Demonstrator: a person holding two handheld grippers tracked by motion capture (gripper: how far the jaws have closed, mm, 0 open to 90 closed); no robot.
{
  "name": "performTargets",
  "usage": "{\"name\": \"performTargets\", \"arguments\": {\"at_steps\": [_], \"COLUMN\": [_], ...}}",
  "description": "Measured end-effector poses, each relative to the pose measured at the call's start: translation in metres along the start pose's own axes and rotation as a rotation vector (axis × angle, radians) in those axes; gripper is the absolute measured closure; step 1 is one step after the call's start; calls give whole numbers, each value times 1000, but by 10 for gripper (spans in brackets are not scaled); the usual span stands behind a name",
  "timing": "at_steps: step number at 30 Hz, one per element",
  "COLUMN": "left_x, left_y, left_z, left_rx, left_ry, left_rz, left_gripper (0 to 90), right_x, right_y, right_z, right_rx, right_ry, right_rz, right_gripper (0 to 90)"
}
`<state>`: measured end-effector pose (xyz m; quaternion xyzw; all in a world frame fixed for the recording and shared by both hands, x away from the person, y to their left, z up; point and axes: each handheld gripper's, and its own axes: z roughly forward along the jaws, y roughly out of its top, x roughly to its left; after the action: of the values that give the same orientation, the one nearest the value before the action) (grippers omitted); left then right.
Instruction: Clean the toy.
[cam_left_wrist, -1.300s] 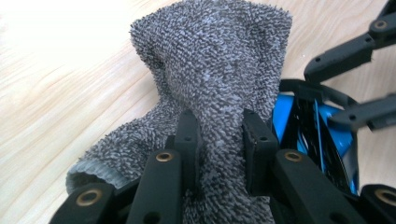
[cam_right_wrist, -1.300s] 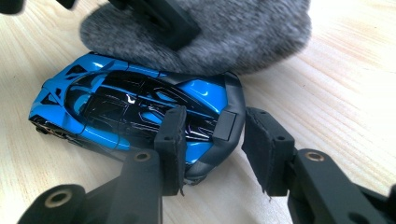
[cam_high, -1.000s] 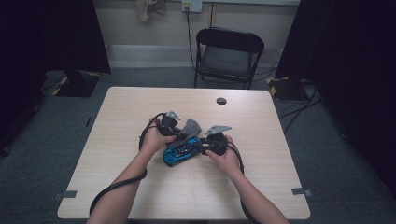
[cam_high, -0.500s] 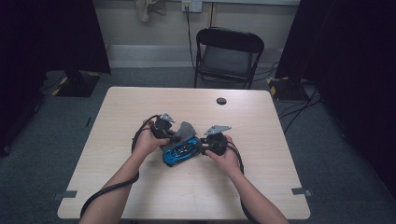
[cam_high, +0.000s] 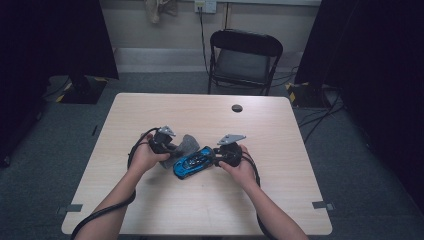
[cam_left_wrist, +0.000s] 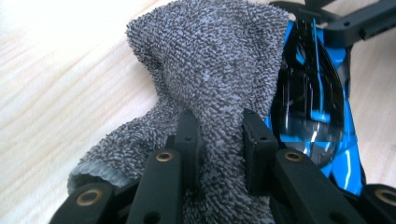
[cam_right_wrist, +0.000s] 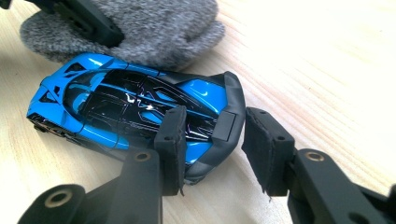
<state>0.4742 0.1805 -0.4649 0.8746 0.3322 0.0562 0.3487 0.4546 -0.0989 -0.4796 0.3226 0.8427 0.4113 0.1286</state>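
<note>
At the left of the high view, the left gripper (cam_high: 172, 149) sits in the person's left hand (cam_high: 145, 159) above the wooden table (cam_high: 150, 107), its grey three-cornered plate on top and a black cable trailing back along the forearm. Its jaws are pinched together on a grey terry cloth (cam_high: 186, 147); in the left gripper view the two black pads (cam_left_wrist: 189, 140) squeeze a bunched fold of that cloth (cam_left_wrist: 210, 70), whose free end rises and leans against the roof of the toy car (cam_left_wrist: 310, 98).

The blue and black toy car (cam_high: 192, 162) lies on the table between the two grippers, the cloth touching its far left side. No brand, label or writing can be read on the car, the cloth or the grippers.

To the right, the right gripper (cam_high: 220, 159), held by the right hand (cam_high: 242, 167), reaches the car's tail. In the right gripper view its jaws (cam_right_wrist: 210, 149) stand partly apart around the black rear end of the car (cam_right_wrist: 121, 105): the left pad lies against the car's side, while a gap shows between the right pad and the tail, so a firm clamp cannot be told.

Farther right and back on the table sits a small dark round disc (cam_high: 237, 108); behind the table stands a black folding chair (cam_high: 245, 57)
</note>
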Motion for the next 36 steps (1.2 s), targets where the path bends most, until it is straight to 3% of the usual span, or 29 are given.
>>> {"name": "performTargets", "arguments": {"at_steps": [9, 14, 18, 20, 24, 28, 36], "left_x": [1, 2, 0, -2, -6, -8, -5], "left_y": [-5, 9, 25, 32, 42, 43, 33], "left_z": [-8, -4, 6, 13, 27, 37, 29], "left_rx": [5, -27, -63, -48, -36, -22, 2], "left_ry": [6, 28, 15, -5, -3, 5, 3], "left_rz": [-4, -12, -10, -1, 9, -10, 3], "left_gripper": [717, 714, 711, 711, 711, 712, 714], "right_x": [3, 3, 3, 3, 2, 2, 2], "right_y": [1, 1, 2, 1, 0, 0, 0], "right_z": [2, 2, 2, 2, 2, 2, 2], "right_rx": [0, 2, 3, 0, -3, -6, -7], "right_ry": [7, 8, 8, 8, 12, 10, 10], "right_rz": [-3, -4, -6, -5, 0, 0, 2], "right_gripper": [596, 596, 597, 597, 596, 597, 596]}}
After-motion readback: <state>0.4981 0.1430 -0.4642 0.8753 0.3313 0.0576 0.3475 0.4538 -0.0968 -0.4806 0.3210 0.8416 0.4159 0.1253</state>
